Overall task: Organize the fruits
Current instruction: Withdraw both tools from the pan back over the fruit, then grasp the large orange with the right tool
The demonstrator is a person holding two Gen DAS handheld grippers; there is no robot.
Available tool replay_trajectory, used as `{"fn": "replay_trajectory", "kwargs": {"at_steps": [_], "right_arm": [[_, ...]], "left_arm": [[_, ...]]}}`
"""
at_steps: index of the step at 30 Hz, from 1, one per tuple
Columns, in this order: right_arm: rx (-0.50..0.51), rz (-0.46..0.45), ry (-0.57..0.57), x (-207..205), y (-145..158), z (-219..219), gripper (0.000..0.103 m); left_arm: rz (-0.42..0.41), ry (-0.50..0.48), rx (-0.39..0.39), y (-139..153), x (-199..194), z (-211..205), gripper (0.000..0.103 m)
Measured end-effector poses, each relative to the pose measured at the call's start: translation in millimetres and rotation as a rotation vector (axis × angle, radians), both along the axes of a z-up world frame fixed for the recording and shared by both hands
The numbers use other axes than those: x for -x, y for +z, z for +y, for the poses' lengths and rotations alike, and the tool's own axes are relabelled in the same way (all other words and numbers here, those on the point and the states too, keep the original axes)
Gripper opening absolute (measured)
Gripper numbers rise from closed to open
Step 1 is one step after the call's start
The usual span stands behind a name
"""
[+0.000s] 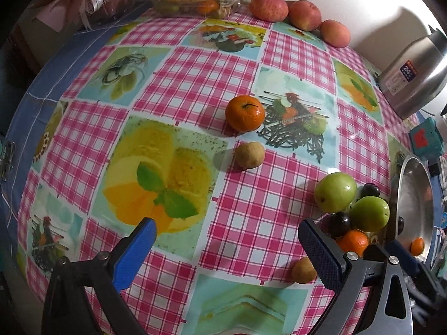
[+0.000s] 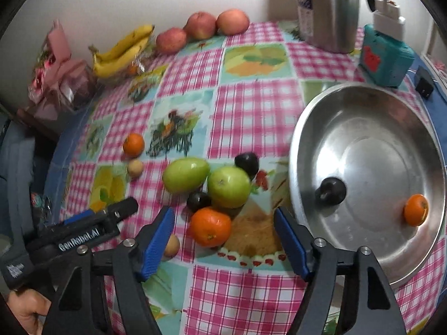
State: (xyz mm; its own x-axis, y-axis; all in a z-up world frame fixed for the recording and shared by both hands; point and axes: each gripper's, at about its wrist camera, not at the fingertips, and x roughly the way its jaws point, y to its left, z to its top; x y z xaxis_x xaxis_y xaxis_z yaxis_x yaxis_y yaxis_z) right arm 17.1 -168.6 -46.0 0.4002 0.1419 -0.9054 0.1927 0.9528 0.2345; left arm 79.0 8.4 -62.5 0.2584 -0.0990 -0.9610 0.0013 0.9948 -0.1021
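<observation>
My right gripper is open, its blue fingers either side of an orange on the tablecloth. Behind it lie two green fruits and two dark plums. The steel plate at right holds a dark plum and a small orange. My left gripper is open and empty over the cloth, with an orange and a small tan fruit ahead. Another tan fruit lies by its right finger.
Bananas on a clear box and three apples sit along the back wall. A steel kettle and a teal box stand at back right. A pink wrapped bundle is at the left edge.
</observation>
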Motion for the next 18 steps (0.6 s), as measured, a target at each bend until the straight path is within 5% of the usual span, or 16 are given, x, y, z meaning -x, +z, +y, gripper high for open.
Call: {"fn": "replay_trajectory", "kwargs": {"at_steps": [18], "right_arm": [[-0.004, 0.093, 0.072, -11, -30, 21, 0.048]], "left_arm": [[0.025, 0.002, 0.046, -3, -1, 4, 0.102]]}}
